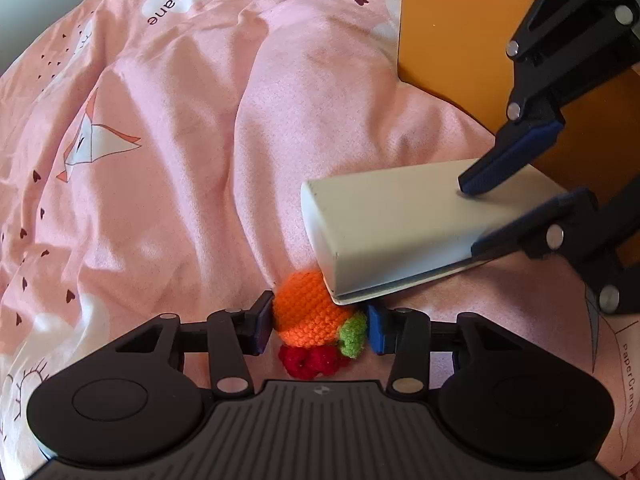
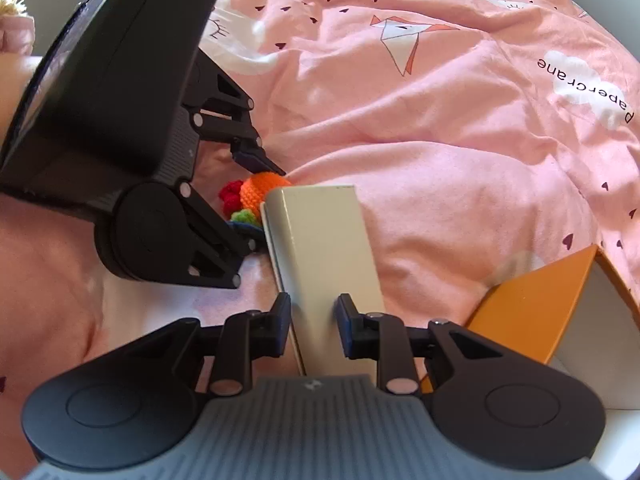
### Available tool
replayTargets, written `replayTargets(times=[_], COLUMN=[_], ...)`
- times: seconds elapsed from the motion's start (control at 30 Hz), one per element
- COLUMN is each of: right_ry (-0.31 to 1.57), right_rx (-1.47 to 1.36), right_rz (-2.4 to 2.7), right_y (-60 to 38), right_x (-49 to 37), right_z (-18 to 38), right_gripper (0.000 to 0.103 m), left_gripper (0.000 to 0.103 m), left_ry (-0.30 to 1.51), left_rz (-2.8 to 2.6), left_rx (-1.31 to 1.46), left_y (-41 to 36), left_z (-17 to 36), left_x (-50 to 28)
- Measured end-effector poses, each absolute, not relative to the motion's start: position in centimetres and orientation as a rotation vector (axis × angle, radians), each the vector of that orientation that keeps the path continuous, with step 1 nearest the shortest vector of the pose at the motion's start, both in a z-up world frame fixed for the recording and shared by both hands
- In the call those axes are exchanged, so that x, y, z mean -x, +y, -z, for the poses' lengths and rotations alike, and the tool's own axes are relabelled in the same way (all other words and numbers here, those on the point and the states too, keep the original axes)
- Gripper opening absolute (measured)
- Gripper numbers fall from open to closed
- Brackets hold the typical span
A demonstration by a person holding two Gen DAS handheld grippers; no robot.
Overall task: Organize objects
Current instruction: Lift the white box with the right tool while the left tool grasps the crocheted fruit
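Gripping crochet toy [image 1: 310, 320], left tongs [image 1: 318, 326] clenched; right tongs [image 2: 314, 330] clamp cream box [image 2: 324, 248] beside it.

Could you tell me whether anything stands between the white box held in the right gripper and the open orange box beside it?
Nothing visible does. The white box, clamped in the right gripper, has only pink bedding between it and the orange box. The crochet toy lies on the far side, between the left gripper's fingers.

Rumpled pink bedsheet [image 1: 168, 184] printed with paper cranes, small dark hearts and white clouds, pale wall [image 1: 36, 4] at far left
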State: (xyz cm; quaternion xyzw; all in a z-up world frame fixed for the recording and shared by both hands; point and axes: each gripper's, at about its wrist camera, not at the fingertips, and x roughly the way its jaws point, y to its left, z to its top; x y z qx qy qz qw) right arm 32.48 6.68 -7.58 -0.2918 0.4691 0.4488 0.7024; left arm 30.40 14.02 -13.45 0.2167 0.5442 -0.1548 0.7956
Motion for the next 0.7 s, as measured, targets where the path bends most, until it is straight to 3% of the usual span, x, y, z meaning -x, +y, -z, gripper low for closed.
replayTargets(times=[0.1,0.33,0.43,0.53,0.7], right_ry=[1.033,0.961,0.95,0.95,0.93], right_rx=[0.663,0.844,0.875,0.876,0.853], right_rz=[-1.014,-0.912,-0.884,-0.875,-0.863], right_y=[7.1,9.4,9.9,10.0,9.7], right_x=[-31.5,-30.0,-30.0,-30.1,-29.8], right_z=[7.5,9.7,10.6,10.6,9.2], right_gripper=[0.048,0.051,0.057,0.055,0.031], left_gripper=[0.051,0.051,0.051,0.051,0.051], left_ry=[1.178,1.189,1.188,1.182,1.176], left_rz=[0.317,0.279,0.267,0.253,0.234], left_rx=[-0.458,-0.462,-0.44,-0.429,-0.387], left_y=[14.0,15.0,16.0,16.6,17.2], left_z=[13.0,12.2,11.5,10.8,9.1], left_x=[-30.3,-28.9,-27.8,-26.8,-25.7])
